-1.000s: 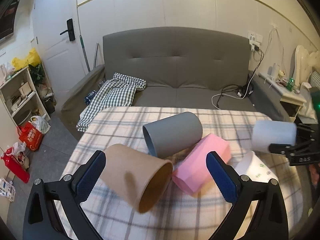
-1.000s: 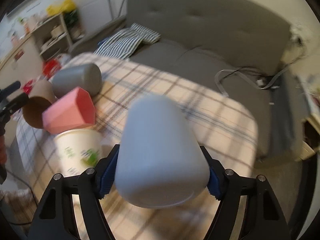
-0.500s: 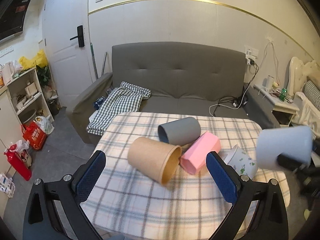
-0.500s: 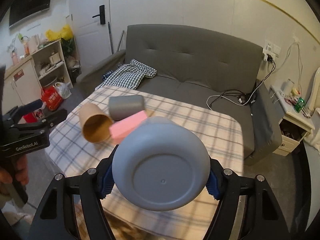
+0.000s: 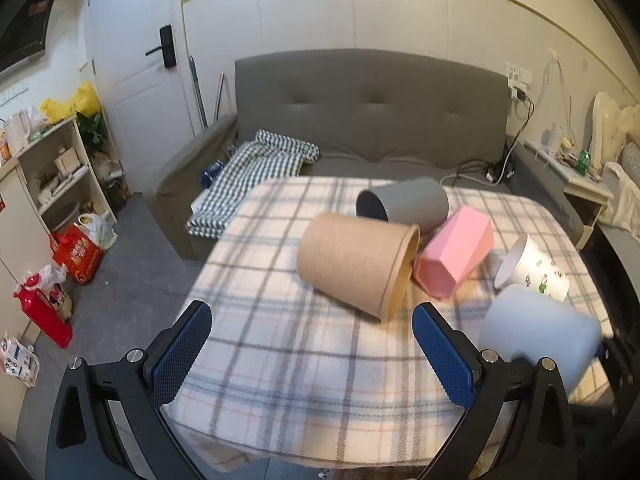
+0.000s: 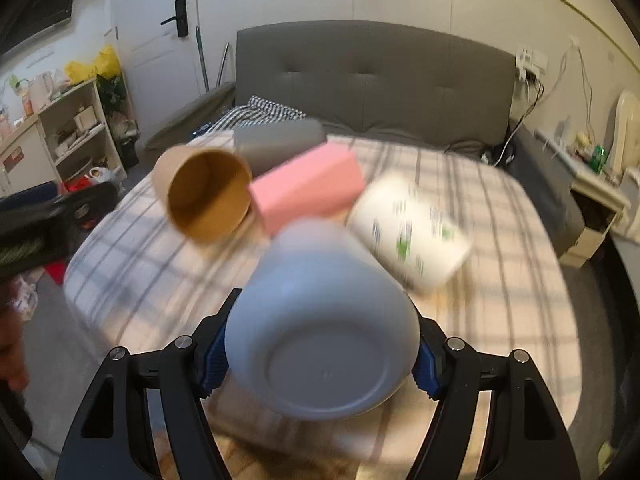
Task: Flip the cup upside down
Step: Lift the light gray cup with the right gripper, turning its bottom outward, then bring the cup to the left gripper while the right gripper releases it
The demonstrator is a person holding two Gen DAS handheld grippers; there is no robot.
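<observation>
My right gripper (image 6: 318, 354) is shut on a pale blue cup (image 6: 320, 332), held tilted with its base toward the camera, above the near part of the plaid table (image 6: 500, 240). The same cup (image 5: 536, 336) shows blurred at the right of the left wrist view. My left gripper (image 5: 312, 354) is open and empty above the table's near edge, in front of the brown paper cup (image 5: 356, 268). The brown cup (image 6: 204, 196), grey cup (image 5: 404, 204), pink hexagonal cup (image 5: 456, 254) and white printed cup (image 5: 532, 268) all lie on their sides.
A grey sofa (image 5: 372, 120) with a checked cloth (image 5: 256, 168) stands behind the table. Shelves (image 5: 52, 168) and red bags (image 5: 76, 256) are on the floor at left. A bedside table (image 5: 580, 180) stands at right.
My right gripper has lowered the blue cup toward the table, tilting it. My left gripper has moved closer to the table and the brown cup.
</observation>
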